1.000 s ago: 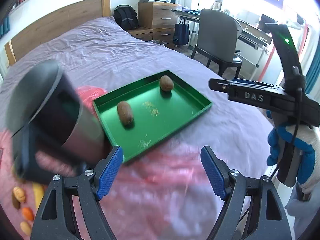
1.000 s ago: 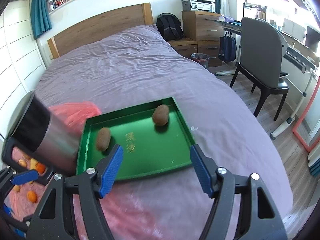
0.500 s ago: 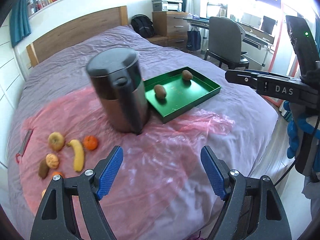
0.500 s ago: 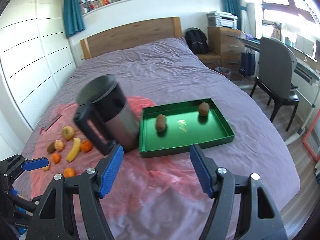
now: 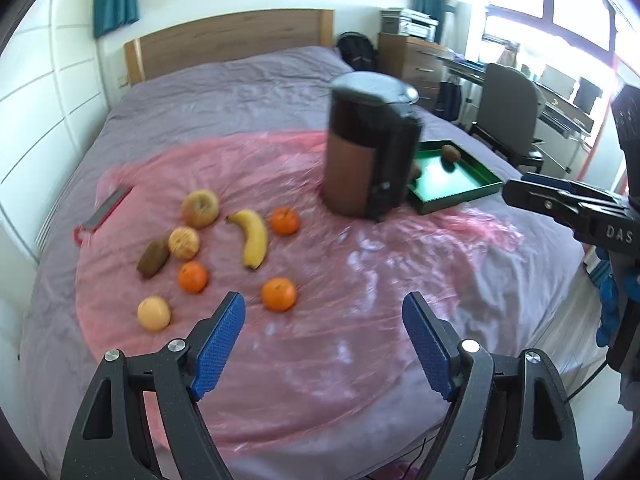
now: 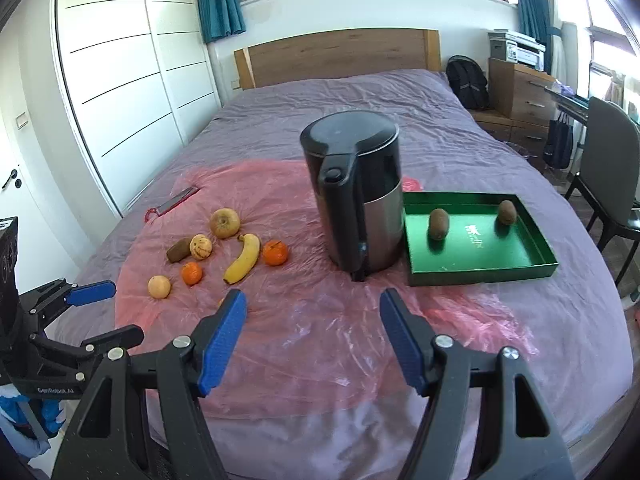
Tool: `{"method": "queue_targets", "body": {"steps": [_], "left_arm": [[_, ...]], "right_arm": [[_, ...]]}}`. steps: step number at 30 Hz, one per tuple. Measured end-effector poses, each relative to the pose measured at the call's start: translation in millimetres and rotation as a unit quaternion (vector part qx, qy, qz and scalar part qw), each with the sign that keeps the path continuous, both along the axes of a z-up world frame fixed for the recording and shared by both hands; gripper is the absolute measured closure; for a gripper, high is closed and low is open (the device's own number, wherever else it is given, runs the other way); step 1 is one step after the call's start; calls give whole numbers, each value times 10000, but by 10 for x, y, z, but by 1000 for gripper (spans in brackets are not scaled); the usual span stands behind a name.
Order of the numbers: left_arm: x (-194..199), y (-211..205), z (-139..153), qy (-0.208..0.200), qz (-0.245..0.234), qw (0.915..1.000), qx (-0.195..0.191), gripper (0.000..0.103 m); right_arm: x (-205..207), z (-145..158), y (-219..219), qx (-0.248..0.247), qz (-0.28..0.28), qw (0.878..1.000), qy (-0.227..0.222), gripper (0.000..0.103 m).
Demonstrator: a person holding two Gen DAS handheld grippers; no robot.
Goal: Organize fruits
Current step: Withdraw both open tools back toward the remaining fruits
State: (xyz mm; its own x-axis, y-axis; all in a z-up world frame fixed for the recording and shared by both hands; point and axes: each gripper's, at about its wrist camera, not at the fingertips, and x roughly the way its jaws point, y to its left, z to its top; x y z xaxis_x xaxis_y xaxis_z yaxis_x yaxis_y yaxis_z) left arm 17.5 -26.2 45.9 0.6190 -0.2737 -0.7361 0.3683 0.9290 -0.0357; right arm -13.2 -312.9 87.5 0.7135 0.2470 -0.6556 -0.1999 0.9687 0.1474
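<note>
Fruits lie loose on a pink plastic sheet (image 6: 320, 332) spread over the purple bed (image 6: 328, 96), ahead and to the left of both hand-held grippers. The left gripper (image 5: 324, 350) hovers over the sheet with its blue-padded jaws spread wide and nothing between them; the right gripper (image 6: 314, 334) hangs beside it, likewise released and empty. Just ahead of the left gripper's left finger sits an orange (image 5: 279, 294), with a pale round fruit (image 5: 153, 313) further left and another orange (image 5: 193, 277) between them and a little further on. Beyond those lie a banana (image 5: 253, 238), a third orange (image 5: 285, 221) just to its right, a yellowish apple (image 5: 200, 208), a wrinkled pale citrus (image 5: 184, 243) and a brown kiwi (image 5: 153, 258) touching that citrus on its left. Straight ahead of the right gripper stands a black and steel kettle (image 6: 356, 196), upright, its handle turned toward the gripper. A green tray (image 6: 480, 272) sits just to the right of the kettle, partly on the sheet, holding two kiwis well apart: one (image 6: 439, 223) near the kettle side, the other (image 6: 507, 212) toward the far right corner. A red-handled flat tool (image 6: 176, 202) lies at the sheet's far left edge. From the left wrist view the kettle looks blurred and hides part of the tray.
</note>
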Motion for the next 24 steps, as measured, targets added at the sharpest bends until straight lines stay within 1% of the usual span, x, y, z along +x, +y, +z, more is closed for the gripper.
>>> {"method": "queue_targets", "body": {"steps": [3, 7, 10, 13, 16, 19, 22, 24], "left_arm": [[46, 249, -165, 131, 238, 9996, -2, 27], [140, 569, -398, 322, 559, 9979, -59, 27], [208, 799, -546, 403, 830, 9956, -131, 27], [251, 1094, -720, 478, 1125, 9922, -225, 27], [290, 1413, -907, 692, 1443, 9861, -436, 27], [341, 1687, -1050, 802, 1737, 9800, -551, 27], [421, 1883, -1136, 869, 1923, 9752, -670, 27], [499, 1972, -1186, 901, 1971, 9737, -709, 27]], "right_arm": [[53, -189, 191, 88, 210, 9997, 93, 0], [152, -506, 366, 141, 385, 9986, 328, 0], [214, -714, 507, 91, 517, 9975, 480, 0], [284, -879, 687, 34, 684, 9958, 616, 0], [377, -1041, 899, -67, 894, 9932, 748, 0], [500, -1195, 1115, -109, 1066, 9906, 848, 0], [640, -1361, 1322, -136, 1225, 9875, 987, 0], [737, -1473, 1444, -150, 1307, 9856, 1064, 0]]}}
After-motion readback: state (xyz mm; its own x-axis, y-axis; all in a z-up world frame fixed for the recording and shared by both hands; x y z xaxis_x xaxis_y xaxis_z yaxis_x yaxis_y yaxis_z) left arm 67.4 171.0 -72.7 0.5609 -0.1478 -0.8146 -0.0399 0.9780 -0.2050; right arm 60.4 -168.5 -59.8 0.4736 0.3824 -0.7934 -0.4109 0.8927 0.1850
